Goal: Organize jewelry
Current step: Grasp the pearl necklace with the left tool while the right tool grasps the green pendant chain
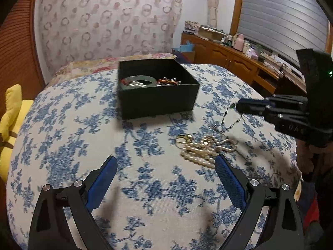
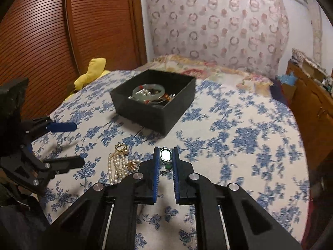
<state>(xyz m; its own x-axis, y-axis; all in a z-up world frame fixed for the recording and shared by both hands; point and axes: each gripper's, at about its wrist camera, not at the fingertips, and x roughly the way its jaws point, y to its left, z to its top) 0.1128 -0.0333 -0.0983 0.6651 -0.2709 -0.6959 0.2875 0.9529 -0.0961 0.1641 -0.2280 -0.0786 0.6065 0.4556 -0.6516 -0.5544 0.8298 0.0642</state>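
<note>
Right hand-held gripper (image 2: 165, 154): jaws nearly closed, blue pads clamped on a pendant (image 2: 165, 154) at the fingertips, its thin chain (image 1: 226, 123) hanging from the tips; gripper angled downward, tips raised off the bed. Left hand-held gripper (image 1: 165, 163): jaws wide apart, nothing between the pads, angled downward above the bed. In the right wrist view it sits at the left edge, its two fingers (image 2: 62, 126) spread one above the other.
</note>
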